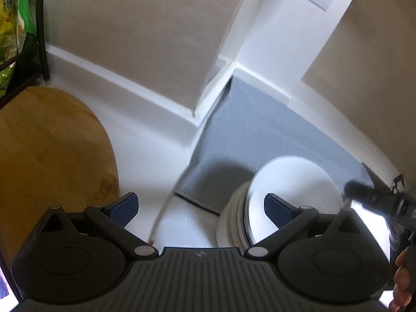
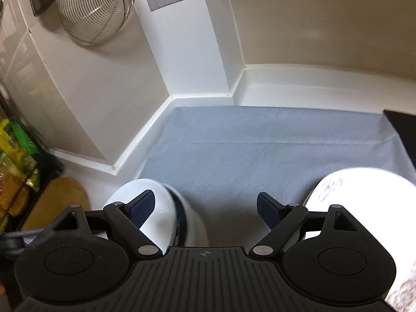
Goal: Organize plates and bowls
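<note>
- A stack of white bowls [image 1: 275,208] stands on the grey mat [image 1: 241,143], near the mat's corner by the white wall.
- In the right wrist view the same stack [image 2: 166,208] is at the lower left, and a white plate [image 2: 348,187] with a small pattern lies on the mat at the lower right, apart from the bowls.
- The left gripper [image 1: 200,209] has its jaws wide open and holds nothing; its right finger [image 1: 278,209] shows in front of the top bowl.
- The right gripper [image 2: 205,209] is also wide open and empty, above the bare mat between the bowls and the plate.
- A round wooden board [image 1: 52,150] lies on the white desk [image 1: 145,150] left of the mat.
- A wire basket [image 2: 93,7] hangs on the wall.
</note>
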The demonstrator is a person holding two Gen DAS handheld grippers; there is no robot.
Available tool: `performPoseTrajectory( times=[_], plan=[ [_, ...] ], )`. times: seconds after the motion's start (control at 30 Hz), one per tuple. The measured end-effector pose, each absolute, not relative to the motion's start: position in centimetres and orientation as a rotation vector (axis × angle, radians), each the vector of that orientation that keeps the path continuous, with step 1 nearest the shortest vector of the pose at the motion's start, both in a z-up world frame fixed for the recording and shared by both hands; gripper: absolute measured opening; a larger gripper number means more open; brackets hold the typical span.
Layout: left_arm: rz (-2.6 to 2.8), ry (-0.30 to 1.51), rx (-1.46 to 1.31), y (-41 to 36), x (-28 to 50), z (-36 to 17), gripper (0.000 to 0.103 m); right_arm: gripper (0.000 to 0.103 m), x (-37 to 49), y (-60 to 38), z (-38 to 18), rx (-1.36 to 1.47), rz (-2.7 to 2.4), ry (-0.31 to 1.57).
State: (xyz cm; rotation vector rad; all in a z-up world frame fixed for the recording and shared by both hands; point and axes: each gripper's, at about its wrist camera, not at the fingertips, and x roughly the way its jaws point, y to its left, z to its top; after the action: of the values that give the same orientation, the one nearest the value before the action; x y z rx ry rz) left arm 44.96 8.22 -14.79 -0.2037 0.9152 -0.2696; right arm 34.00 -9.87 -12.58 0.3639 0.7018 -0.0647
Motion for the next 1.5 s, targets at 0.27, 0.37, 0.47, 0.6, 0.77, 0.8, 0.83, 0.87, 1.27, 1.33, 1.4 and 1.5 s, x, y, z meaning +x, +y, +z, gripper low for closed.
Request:
performPoseTrajectory(
  times=[0.27, 0.37, 0.47, 0.6, 0.77, 0.8, 0.83, 0.87, 1.27, 1.33, 1.4, 1.5],
  plan=[
    [-0.347, 0.923, -0.233, 8.3, 46.5, -15.0, 0.103, 0.088, 35.3, -9.5, -14.1, 0.408, 0.028, 0.793],
    [-0.401, 0.978, -0.256, 7.9, 47.5, -15.9, 0.103, 0.088, 36.1, -9.3, -14.9, 0.426, 0.059, 0.838],
    [-0.437, 1.023, -0.288, 7.5, 48.0, -16.8, 0.103, 0.088, 36.9, -9.5, -16.1, 0.466, 0.059, 0.878],
    [-0.452, 1.050, -0.292, 6.8, 48.4, -17.5, 0.103, 0.088, 37.8, -10.1, -17.6, 0.523, 0.044, 0.921],
    [-0.463, 1.076, -0.276, 5.7, 48.7, -18.4, 0.103, 0.088, 38.3, -10.4, -19.0, 0.569, 0.043, 0.957],
    [-0.461, 1.077, -0.292, 5.8, 48.7, -18.5, 0.103, 0.088, 38.4, -10.4, -19.2, 0.578, 0.043, 0.959],
    [-0.458, 1.084, -0.309, 5.9, 48.9, -18.8, 0.103, 0.088, 38.5, -10.4, -19.3, 0.592, 0.046, 0.956],
    [-0.453, 1.092, -0.320, 6.0, 49.1, -18.9, 0.103, 0.088, 38.5, -10.5, -19.4, 0.603, 0.050, 0.957],
    [-0.465, 1.100, -0.399, 6.3, 49.2, -20.2, 0.103, 0.087, 38.5, -11.4, -19.7, 0.641, 0.035, 0.984],
    [-0.470, 1.091, -0.406, 6.4, 49.2, -20.4, 0.103, 0.087, 38.5, -11.4, -19.7, 0.650, 0.029, 0.996],
    [-0.476, 1.085, -0.407, 6.7, 49.1, -20.5, 0.103, 0.087, 38.5, -11.3, -19.7, 0.657, 0.021, 1.004],
    [-0.503, 1.059, -0.409, 7.0, 48.9, -20.7, 0.103, 0.087, 38.6, -11.3, -19.7, 0.662, 0.017, 1.011]
  ],
)
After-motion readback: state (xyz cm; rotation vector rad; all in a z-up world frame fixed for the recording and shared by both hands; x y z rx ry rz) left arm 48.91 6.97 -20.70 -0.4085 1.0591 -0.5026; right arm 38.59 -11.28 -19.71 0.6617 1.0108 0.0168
